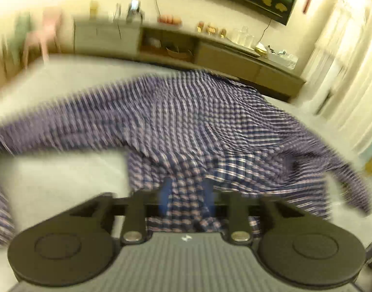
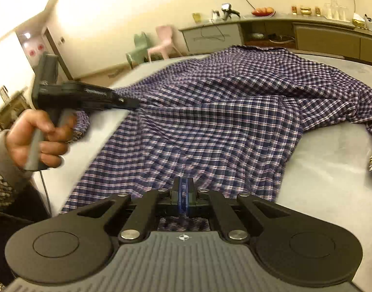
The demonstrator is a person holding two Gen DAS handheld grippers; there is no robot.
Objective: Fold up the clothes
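Note:
A blue and white checked shirt [image 2: 210, 112] lies spread on a grey table [image 2: 332, 170]. My right gripper [image 2: 185, 189] is shut on the shirt's near hem. My left gripper [image 1: 187, 189] has shirt cloth [image 1: 186, 126] bunched between its blue fingers [image 1: 166, 189], which stand a little apart; the view is blurred by motion. In the right wrist view the left gripper [image 2: 130, 103] is held in a hand at the left, its tip at the shirt's left edge, raised above the table.
A long low cabinet [image 2: 320, 36] with cups, fruit and small items runs along the back wall. A pink chair [image 2: 164, 43] and a green chair [image 2: 139, 48] stand beyond the table's [image 1: 52, 182] far left corner. Curtains [image 1: 344, 73] hang at the right.

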